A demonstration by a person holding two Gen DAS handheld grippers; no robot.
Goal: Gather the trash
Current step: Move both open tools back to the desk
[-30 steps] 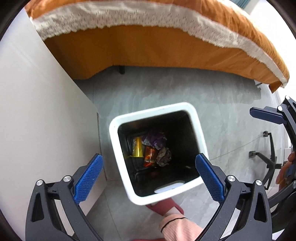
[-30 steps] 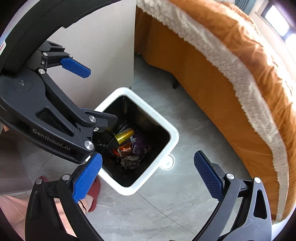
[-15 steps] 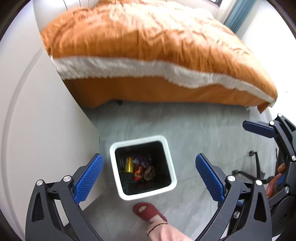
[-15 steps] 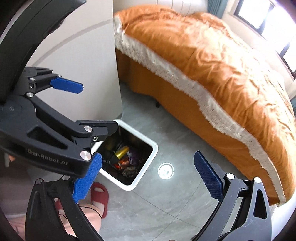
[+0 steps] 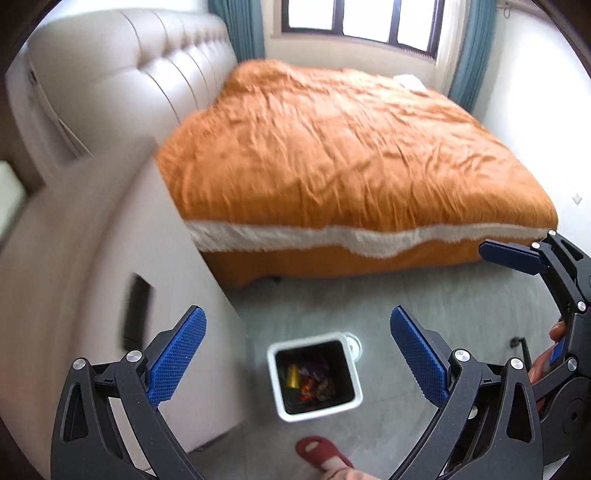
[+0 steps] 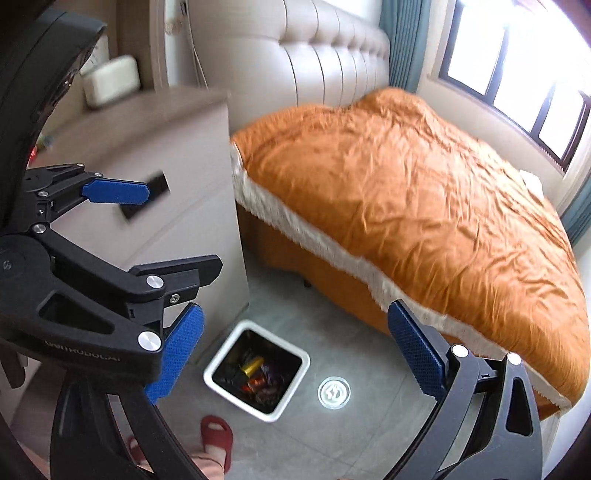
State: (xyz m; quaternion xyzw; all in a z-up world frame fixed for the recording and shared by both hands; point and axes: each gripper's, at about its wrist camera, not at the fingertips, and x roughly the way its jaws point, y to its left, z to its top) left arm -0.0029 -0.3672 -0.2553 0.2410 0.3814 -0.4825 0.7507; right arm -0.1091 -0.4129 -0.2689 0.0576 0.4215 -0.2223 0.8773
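Nearest in the left wrist view, the left gripper [image 5: 295, 354] was held high above the floor [image 5: 424, 299] and pitched downward, its blue-padded fingers [image 5: 177, 354] spread wide with nothing between them. The right gripper [image 6: 295, 354] hung alongside at much the same height, likewise released and empty; its fingers also showed at the right edge of the left view. A red slipper [image 6: 216, 432] on the person's foot stood just near of the bin. The white square trash bin [image 5: 314, 376] sat on the grey floor below both grippers, holding the collected trash [image 6: 258, 376]: a yellow wrapper, an orange one and darker crumpled pieces. A round floor drain [image 6: 334, 392] lay just right of the bin. A white bedside cabinet [image 6: 155, 206] stood to the left. Farther off lay the bed [image 5: 351, 147] under an orange cover, with a padded headboard [image 6: 325, 62] and a window [image 5: 358, 18] beyond.
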